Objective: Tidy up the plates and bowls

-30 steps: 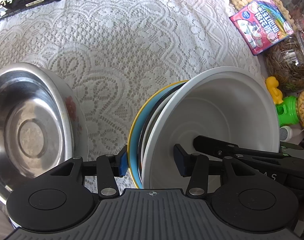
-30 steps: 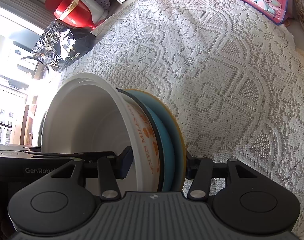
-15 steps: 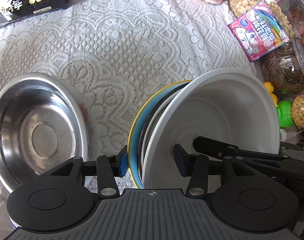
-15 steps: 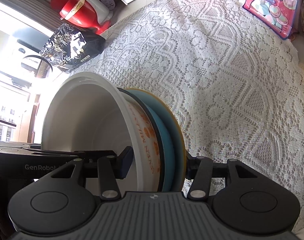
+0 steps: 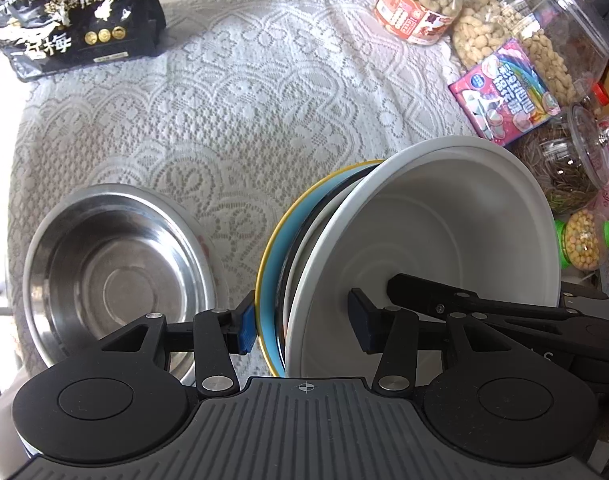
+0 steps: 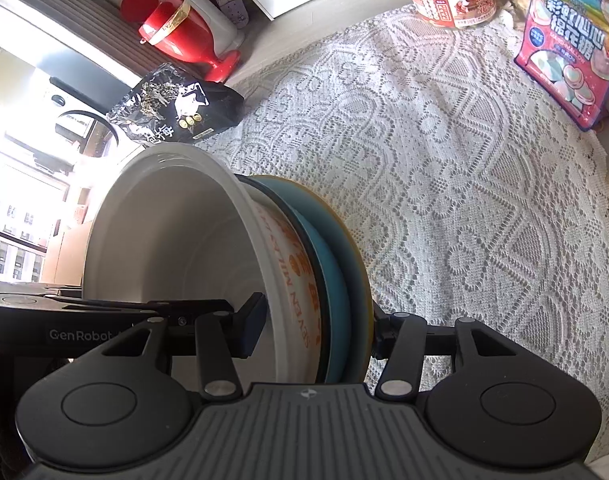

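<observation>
1. A wide stretch of lace cloth (image 5: 240, 120) is seen ahead of both claws, and it is left bare between the black snack bag (image 5: 76, 28) at the far left and the peanut jar (image 5: 420, 4) and pink sweets packet (image 5: 504, 92) at the far right.
2. The right edge of the counter is crowded with clear jars (image 5: 544, 32) just beyond the white rim, so less room is offered on that side.
3. The stack of dishes (image 5: 304, 248) is held on edge between the two claws: a white bowl (image 5: 444, 232) in front, with a dark-rimmed dish and a blue plate with a yellow rim (image 5: 270, 264) behind it.
4. The left claw (image 5: 304, 320) is closed on the stack: its blue pad is pressed on the yellow-rimmed plate and its other pad is set inside the white bowl.
5. The right claw (image 6: 316, 328) is clamped on the same stack (image 6: 304, 264) from the opposite side, one pad inside the bowl, one behind the yellow rim.
6. A steel bowl (image 5: 116, 276) lying on the counter to the left of the left claw is shown only in the left wrist view.
7. Orange lettering on the bowl's outer wall and a red vessel (image 6: 180, 28) beyond the counter's far edge are shown only in the right wrist view.
</observation>
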{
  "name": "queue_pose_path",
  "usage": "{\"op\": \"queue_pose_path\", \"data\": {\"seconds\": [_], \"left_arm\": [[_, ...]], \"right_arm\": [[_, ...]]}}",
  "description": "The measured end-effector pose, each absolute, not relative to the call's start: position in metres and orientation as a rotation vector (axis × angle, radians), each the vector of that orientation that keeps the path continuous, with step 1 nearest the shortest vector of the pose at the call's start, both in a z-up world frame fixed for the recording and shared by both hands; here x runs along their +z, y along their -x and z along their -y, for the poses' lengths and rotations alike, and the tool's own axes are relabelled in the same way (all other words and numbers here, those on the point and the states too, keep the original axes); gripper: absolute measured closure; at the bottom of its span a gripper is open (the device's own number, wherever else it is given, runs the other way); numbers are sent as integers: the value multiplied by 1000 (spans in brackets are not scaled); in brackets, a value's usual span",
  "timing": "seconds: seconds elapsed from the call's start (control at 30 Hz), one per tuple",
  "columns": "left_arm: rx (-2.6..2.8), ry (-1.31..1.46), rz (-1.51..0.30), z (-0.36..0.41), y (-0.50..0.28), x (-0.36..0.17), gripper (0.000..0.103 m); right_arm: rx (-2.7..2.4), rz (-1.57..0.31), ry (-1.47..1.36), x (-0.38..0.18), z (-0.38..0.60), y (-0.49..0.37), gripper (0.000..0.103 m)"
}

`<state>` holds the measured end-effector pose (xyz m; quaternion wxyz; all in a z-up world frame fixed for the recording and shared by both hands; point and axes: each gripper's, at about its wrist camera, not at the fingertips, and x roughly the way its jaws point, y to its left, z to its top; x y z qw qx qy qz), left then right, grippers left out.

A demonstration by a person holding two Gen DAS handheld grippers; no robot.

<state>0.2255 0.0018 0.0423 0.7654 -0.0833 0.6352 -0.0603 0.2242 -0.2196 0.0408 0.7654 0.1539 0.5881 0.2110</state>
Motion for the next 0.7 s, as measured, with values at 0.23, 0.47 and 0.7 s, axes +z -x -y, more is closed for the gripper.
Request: {"op": "queue_pose_path", "data": {"seconds": [0.23, 0.47, 0.7], "left_arm": [[-94, 215, -1351, -38, -218, 57, 52], [-11, 255, -1330, -95, -204, 67, 53], [60, 303, -1334, -150, -193, 64, 53]], "right_arm": [[505, -1279, -292, 53, 181, -226, 52], [599, -1306, -240, 56, 117, -228, 51], [682, -1355, -183, 45, 55, -231, 51]]}}
